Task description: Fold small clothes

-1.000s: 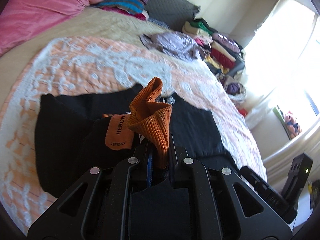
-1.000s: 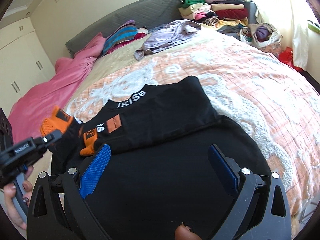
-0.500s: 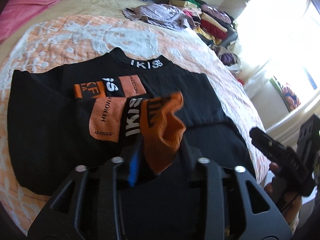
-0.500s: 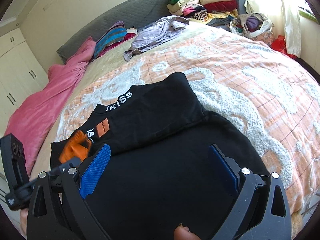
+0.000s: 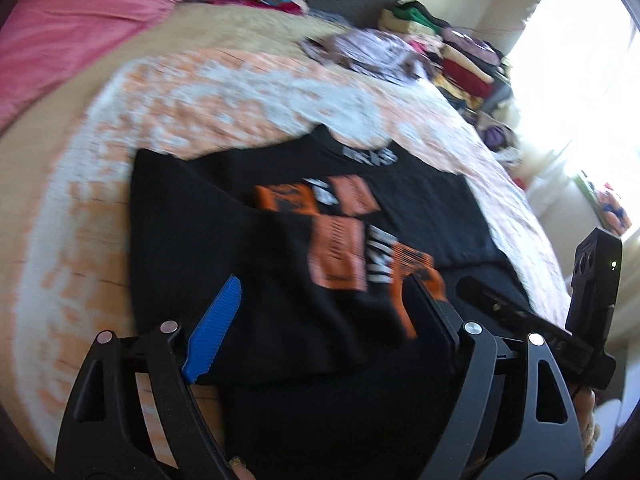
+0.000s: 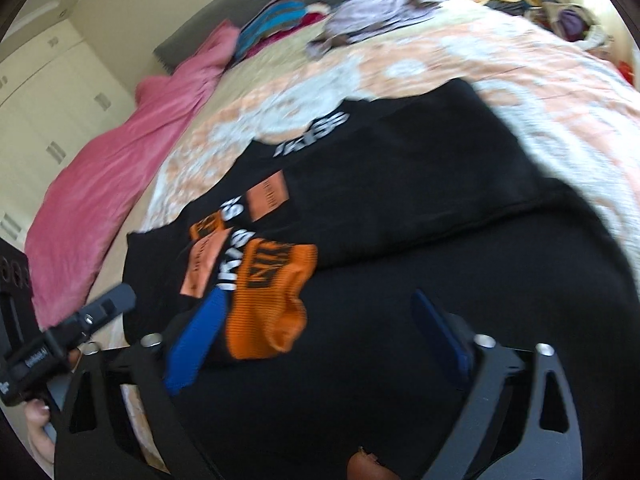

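We find the left tool (image 5: 320, 304) with its jaws standing wide; they have just been opening, and nothing is pressed between them, only the black garment (image 5: 240, 240) lying beneath the gap. We judge this release to be deliberate: the orange cuff (image 6: 268, 300) lies flat on the black cloth just beside the left tool's right-hand finger, so the sleeve appears to have been laid across the body as one fold. The right tool (image 6: 316, 340) is likewise open, a little less wide, its jaws having just been closing, with no cloth gripped; the orange cuff sits just inside its blue left pad (image 6: 196, 344), touching or nearly so, which we cannot settle given the blur. Outward from both tools, the garment lies spread on the near part of the bed (image 5: 80, 200), collar toward the far side, its orange and white lettered patches (image 5: 340, 236) gathered near the middle where sleeve overlaps chest. That flat, collar-away layout suits folding from the near hem upward, in our judgement. The patterned bedspread (image 6: 520, 60) serves as the working surface. Farther off, a pink blanket (image 6: 120, 160) lies to the left, a pale crumpled garment (image 5: 368, 52) lies beyond, and a stack of folded clothes (image 5: 460, 60) at the far right.
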`<state>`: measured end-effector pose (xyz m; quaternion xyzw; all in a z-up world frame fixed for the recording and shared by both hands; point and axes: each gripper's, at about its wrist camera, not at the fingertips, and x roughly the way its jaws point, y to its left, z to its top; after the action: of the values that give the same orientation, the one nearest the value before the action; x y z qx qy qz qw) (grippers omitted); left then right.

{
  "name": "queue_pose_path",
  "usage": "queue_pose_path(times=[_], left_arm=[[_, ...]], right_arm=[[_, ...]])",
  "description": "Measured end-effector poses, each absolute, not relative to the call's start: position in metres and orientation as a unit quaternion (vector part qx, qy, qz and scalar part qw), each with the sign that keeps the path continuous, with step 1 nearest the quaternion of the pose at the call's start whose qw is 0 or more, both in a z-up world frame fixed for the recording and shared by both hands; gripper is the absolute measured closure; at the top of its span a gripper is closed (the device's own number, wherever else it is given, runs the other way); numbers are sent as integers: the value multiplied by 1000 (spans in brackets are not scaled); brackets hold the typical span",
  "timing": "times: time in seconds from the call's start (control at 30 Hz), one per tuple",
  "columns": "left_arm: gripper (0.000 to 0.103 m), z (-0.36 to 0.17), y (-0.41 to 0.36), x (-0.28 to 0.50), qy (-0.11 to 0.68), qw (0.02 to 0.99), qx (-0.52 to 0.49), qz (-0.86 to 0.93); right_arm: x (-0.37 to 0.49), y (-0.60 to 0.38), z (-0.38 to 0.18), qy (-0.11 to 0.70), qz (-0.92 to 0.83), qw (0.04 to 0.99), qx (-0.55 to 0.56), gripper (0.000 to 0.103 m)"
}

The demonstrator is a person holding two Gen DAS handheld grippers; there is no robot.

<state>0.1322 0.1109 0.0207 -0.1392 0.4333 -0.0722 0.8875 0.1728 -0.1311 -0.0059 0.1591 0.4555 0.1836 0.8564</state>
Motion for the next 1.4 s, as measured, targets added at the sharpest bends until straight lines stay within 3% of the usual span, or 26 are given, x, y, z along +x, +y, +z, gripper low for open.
queue_pose_path(times=[0.03, 0.07, 0.1, 0.13, 0.17, 0.2, 0.57, 0.77, 0.93, 1.13, 1.4], left_arm=[[28, 22, 118, 132, 431, 890, -138, -59], [28, 24, 124, 131, 429, 891, -140, -48], [28, 25, 132, 130, 426, 892, -145, -38], [27, 26, 138, 128, 423, 893, -152, -33], [27, 27, 144, 127, 421, 893, -159, -28], [27, 28, 149, 128, 420, 892, -162, -24], [27, 33, 177, 122, 408, 895, -183, 6], [27, 34, 173, 124, 405, 895, -185, 4], [28, 34, 163, 133, 407, 896, -178, -7], [37, 34, 139, 151, 413, 896, -160, -33], [37, 23, 112, 171, 429, 891, -139, -47]], right_arm=[[178, -122, -10, 460, 191, 852, 159, 23], [182, -115, -13, 466, 194, 849, 157, 33], [185, -111, -15, 470, 197, 846, 156, 51], [188, -105, -18, 474, 200, 844, 155, 61], [191, -99, -20, 478, 203, 841, 151, 82], [192, -94, -19, 479, 207, 841, 146, 94], [198, -75, 91, 332, 286, 899, 10, 96], [213, -104, 118, 284, 244, 927, -30, 96], [224, -136, 106, 290, 193, 937, -34, 96], [231, -167, 74, 325, 149, 934, -16, 96], [227, -178, 45, 355, 125, 926, -10, 96]])
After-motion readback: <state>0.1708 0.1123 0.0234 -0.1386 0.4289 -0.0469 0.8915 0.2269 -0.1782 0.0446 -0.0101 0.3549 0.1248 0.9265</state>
